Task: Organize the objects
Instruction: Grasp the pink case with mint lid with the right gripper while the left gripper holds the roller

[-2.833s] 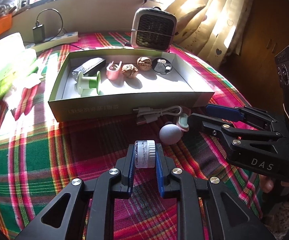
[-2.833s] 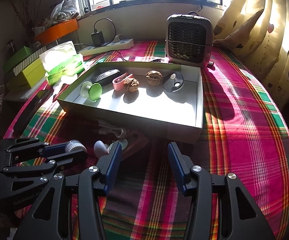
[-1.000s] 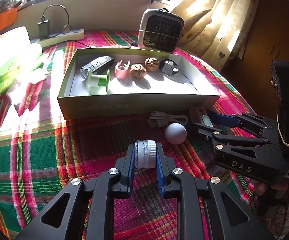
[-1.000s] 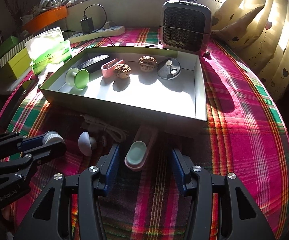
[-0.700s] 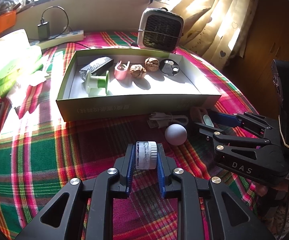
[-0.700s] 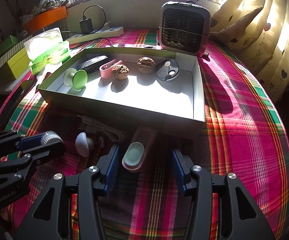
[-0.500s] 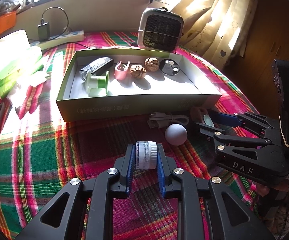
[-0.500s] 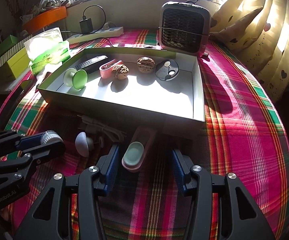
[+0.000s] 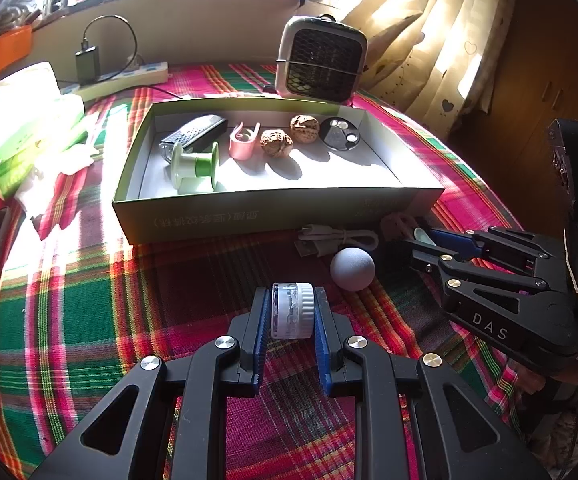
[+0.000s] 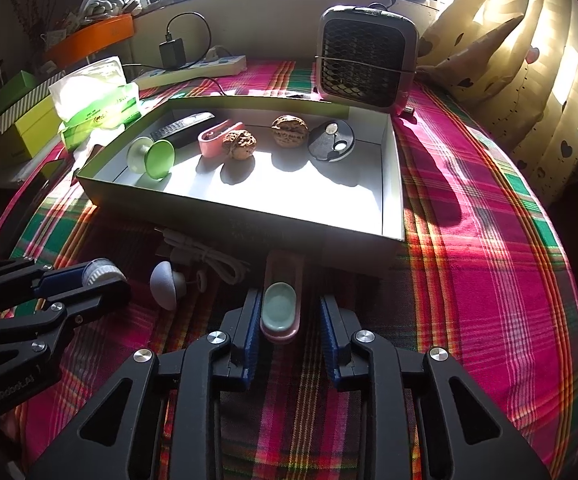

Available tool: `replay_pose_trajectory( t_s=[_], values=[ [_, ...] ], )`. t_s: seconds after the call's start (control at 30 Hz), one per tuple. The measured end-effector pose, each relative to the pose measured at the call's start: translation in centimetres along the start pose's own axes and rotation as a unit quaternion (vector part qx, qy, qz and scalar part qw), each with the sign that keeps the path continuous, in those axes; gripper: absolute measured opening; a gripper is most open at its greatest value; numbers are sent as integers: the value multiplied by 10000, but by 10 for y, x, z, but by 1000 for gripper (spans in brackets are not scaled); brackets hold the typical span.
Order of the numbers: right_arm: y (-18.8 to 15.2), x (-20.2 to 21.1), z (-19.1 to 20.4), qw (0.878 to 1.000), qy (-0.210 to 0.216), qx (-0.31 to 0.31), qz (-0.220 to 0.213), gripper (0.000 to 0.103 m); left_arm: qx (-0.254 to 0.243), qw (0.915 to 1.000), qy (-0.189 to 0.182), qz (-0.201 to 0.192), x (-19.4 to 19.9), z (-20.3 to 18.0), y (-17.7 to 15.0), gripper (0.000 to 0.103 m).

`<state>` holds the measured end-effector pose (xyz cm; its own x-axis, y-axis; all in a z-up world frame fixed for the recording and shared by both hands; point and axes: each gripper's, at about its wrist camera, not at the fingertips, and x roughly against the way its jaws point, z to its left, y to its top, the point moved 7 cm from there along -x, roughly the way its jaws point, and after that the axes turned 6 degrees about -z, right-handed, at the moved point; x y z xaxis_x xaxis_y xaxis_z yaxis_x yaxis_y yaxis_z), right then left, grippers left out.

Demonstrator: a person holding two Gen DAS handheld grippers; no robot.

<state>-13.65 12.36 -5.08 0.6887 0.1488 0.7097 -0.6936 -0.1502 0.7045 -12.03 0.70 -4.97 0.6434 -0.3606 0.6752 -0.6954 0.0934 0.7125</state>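
My right gripper (image 10: 289,303) has just been closing its jaws around the pink case (image 10: 277,308). The case lies lengthwise between the pads. The left pad looks to be against its side, while a strip of cloth shows between the case and the right pad, so I am not clamped on it yet. The case rests on the plaid tablecloth (image 10: 469,240), its far end just in front of the near wall of the open box (image 10: 249,220).

I judge the case to be light, hard plastic with smooth rounded sides. It should be stiff enough to squeeze, but it could slip or swivel if pinched at one tip. The best hold seems to be across its narrow width at the end with the mint-green oval, where the pads now stand, with the pads flat on both long sides.

My left gripper (image 9: 291,304) is clamped on a small clear jar (image 9: 295,316) with a white ribbed lid. It is turned on its side, with one pad on the lid's top and the other on the base. It looks light and rigid, and I think end to end is a secure way to hold it.

Between the two grippers lie a grey ball-shaped piece (image 10: 165,284) and a coiled white cable (image 10: 209,258). Both are on the cloth outside the box. Inside the box, two walnuts (image 10: 241,142), a green spool (image 10: 151,158) and a few other small things line the far side. The near half of the floor is free, which I take to be where these two belong.
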Motion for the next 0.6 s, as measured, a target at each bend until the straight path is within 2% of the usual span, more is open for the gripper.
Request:
replay_pose_trajectory(
  t_s=[0.17,0.6],
  values=[
    [-1,1,1,10000,17,22,-4,19,2,10000,1,0,0,0,0,19],
    [0,1,1,10000,24,17,-5,18,-31,10000,60,-3,1,2,0,16]
  ],
)
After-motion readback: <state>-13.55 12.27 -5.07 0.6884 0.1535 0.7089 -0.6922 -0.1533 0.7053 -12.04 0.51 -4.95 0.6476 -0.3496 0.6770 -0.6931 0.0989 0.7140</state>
